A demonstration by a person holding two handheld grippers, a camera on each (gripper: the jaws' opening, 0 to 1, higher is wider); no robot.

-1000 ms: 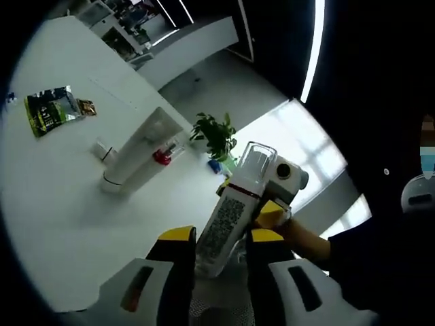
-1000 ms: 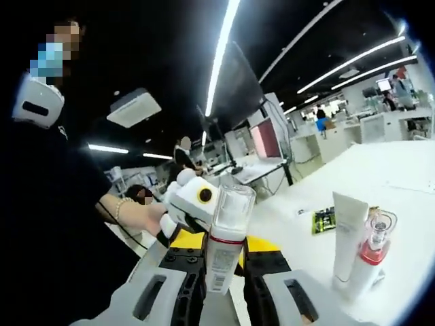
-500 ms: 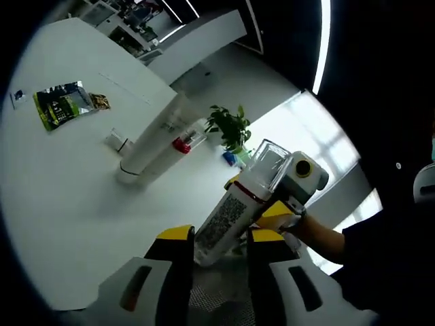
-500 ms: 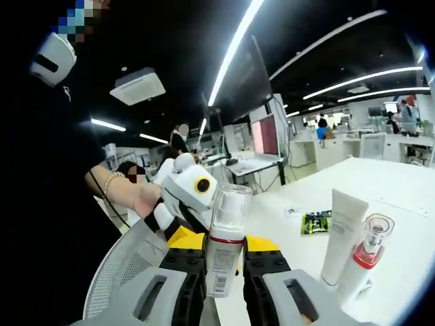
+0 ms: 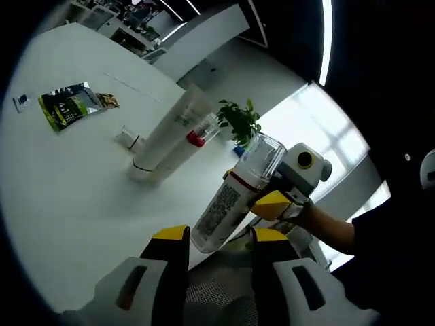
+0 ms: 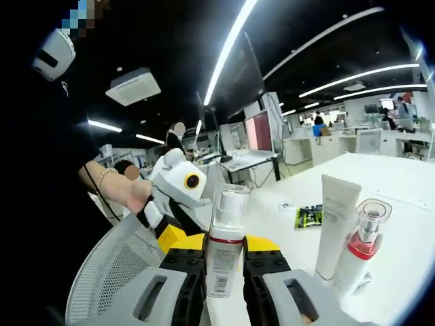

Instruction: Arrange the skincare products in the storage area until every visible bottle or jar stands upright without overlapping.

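Observation:
A white bottle with a clear cap and a red band stands upright between the jaws of my right gripper, which is shut on it. In the left gripper view the same bottle slants over the table edge, with the right gripper clamped near its red band. My left gripper is open, its yellow tips just below the bottle's base. From the right gripper view, the left gripper sits to the left of the bottle, apart from it. A white tube and a red-collared pump bottle stand upright side by side on the white table.
The tube and the pump bottle stand mid-table with a small clear item beside them. A green packet lies farther off. A mesh chair is below the grippers. A potted plant stands beyond the table.
My left gripper has let go of the bottle's lower end and drawn back to the left. The right gripper still holds the bottle. Both views have shifted slightly.

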